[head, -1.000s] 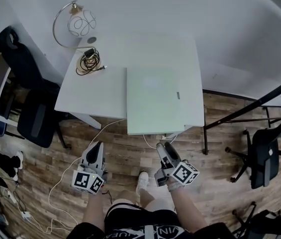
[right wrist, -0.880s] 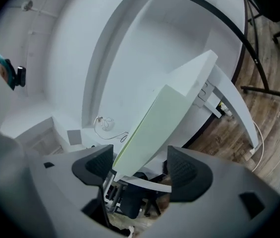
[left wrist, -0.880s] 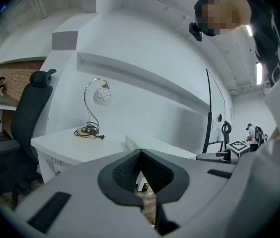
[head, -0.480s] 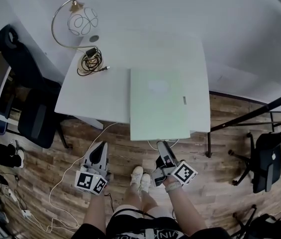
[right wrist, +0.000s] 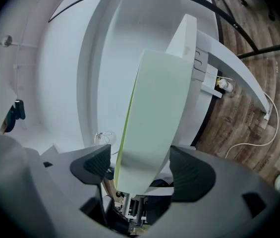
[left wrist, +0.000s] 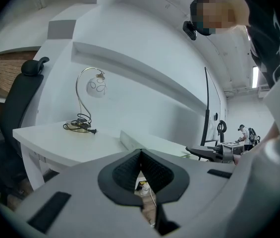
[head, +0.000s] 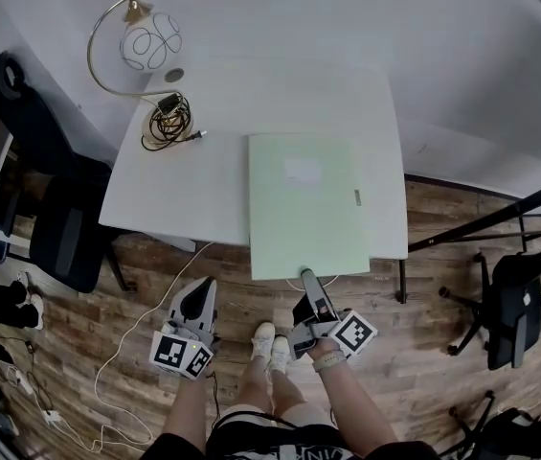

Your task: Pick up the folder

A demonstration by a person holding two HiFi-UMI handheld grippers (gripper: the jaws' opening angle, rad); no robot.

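Plainly, the pale green folder [head: 308, 204] lies flat on the white bench [head: 193, 185], toward 5 o'clock on its top. The folder's 6 o'clock edge juts out past the bench's near edge, over the wooden floor [head: 423, 353]. Its 3 o'clock edge runs close inside the bench's right edge, with a narrow white strip showing.

The right tool [head: 310, 280] sits at 6 o'clock from the folder, level with that overhanging edge. Its jaws have just been opening and stand wide apart. In the right gripper view the folder's edge passes between the 2 pads [right wrist: 96, 163], with a gap on either side, so nothing is clamped.

The left tool [head: 201, 286] hangs at 7 o'clock from the folder, off the bench and over bare floor. Its jaws are clenched tip to tip on nothing.

At the bench's 11 o'clock corner stands an arc lamp with a white globe [head: 150, 41], and a coiled black cable [head: 167, 123] lies just at 5 o'clock from it, well apart from the folder. The bench between them is bare.

A black office chair [head: 59, 228] crowds the bench's 9 o'clock side. A black stand pole [head: 500, 214] slants at 3 o'clock, with another chair [head: 511, 310] beyond it. The person's shoes [head: 272, 345] stand between the 2 tools.
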